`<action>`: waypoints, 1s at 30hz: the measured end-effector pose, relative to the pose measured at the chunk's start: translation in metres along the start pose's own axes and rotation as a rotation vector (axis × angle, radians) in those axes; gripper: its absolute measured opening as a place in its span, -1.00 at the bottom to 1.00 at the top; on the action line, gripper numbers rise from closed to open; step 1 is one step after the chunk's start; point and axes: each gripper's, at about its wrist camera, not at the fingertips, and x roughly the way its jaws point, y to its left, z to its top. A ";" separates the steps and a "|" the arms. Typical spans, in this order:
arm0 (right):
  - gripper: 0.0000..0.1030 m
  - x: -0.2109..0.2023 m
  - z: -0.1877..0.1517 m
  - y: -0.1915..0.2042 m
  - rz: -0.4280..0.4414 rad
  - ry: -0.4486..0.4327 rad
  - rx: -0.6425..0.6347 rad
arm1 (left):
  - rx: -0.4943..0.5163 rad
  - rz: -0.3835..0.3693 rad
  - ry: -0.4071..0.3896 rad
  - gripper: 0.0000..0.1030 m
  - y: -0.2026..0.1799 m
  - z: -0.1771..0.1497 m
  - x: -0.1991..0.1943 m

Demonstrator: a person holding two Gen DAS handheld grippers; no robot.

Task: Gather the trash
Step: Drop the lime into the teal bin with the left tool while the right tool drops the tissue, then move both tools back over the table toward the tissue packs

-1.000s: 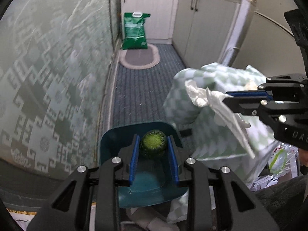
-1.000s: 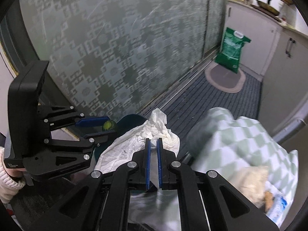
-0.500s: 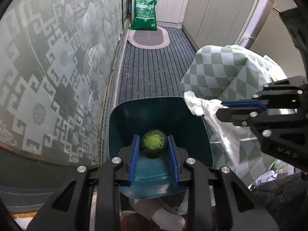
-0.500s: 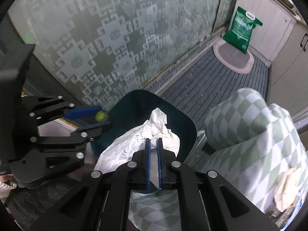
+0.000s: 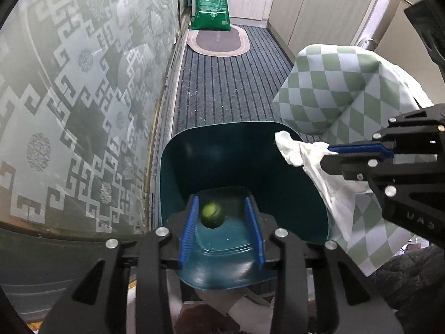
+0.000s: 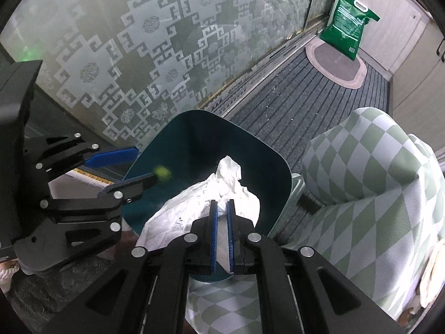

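Two tools are hanging over the teal bin (image 5: 178,172): our left tool (image 5: 222,222) is opening, the green ball (image 5: 212,216) dropping free between its jaws, while our right tool (image 6: 221,236) is pinching the white wrapper (image 6: 194,206) directly above the bin's mouth.

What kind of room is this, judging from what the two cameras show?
Probably a home kitchen or the passage beside it: pale cabinets along one wall, a patterned frosted glass door, a striped floor runner, and a teal bin for trash.
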 end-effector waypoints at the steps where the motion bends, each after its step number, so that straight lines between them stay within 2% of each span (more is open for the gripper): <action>1: -0.88 0.000 0.000 0.000 0.001 0.000 0.002 | 0.000 -0.002 -0.003 -0.28 0.000 0.000 -0.001; 9: -0.86 0.006 0.004 0.002 0.001 0.009 -0.001 | 0.001 -0.010 -0.019 -0.28 0.003 -0.002 -0.007; 15: -0.69 0.008 0.007 0.000 0.014 0.007 0.023 | 0.008 -0.015 -0.021 -0.28 0.002 -0.003 -0.008; 18: -0.67 0.005 0.008 0.000 0.017 -0.003 0.026 | 0.013 -0.017 -0.025 -0.28 0.002 -0.004 -0.010; 30: -0.67 -0.044 0.012 0.004 0.030 -0.141 0.008 | 0.017 -0.024 -0.141 -0.28 -0.005 0.004 -0.054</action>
